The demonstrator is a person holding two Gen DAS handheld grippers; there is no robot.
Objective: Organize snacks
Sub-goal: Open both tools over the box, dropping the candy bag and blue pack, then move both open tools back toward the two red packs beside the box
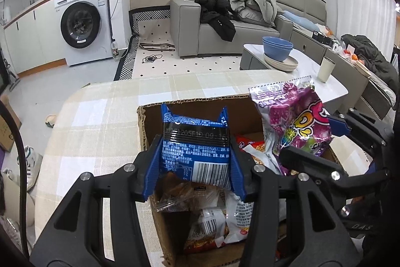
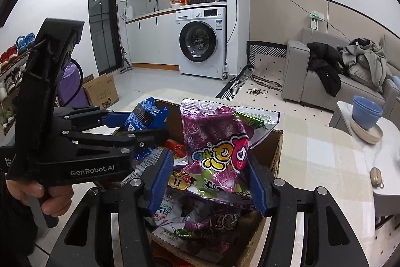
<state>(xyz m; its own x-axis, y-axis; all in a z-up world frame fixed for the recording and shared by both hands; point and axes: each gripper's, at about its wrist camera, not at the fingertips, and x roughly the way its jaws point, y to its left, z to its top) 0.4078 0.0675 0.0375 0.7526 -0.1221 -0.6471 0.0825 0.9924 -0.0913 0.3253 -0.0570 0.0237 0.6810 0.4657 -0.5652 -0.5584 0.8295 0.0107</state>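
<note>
An open cardboard box (image 1: 200, 101) of mixed snack packets stands on the checked tablecloth (image 1: 100, 129). My left gripper (image 1: 195, 142) holds a blue snack packet (image 1: 195, 142) upright over the box, with both blue pads against its sides. In the right wrist view a purple candy bag (image 2: 215, 142) stands between the jaws of my right gripper (image 2: 210, 157). It lies near the right pad, and a gap shows at the left pad. That view also has the left gripper (image 2: 140, 124) with the blue packet (image 2: 145, 114), gripped by a hand (image 2: 50, 194).
A low white table (image 1: 312, 71) behind carries blue bowls (image 1: 277, 46) on plates and a cup (image 1: 326, 68). A small beige object (image 2: 376, 175) lies on the cloth to the right. Beyond are a grey sofa (image 1: 225, 29) with clothes and a washing machine (image 1: 82, 21).
</note>
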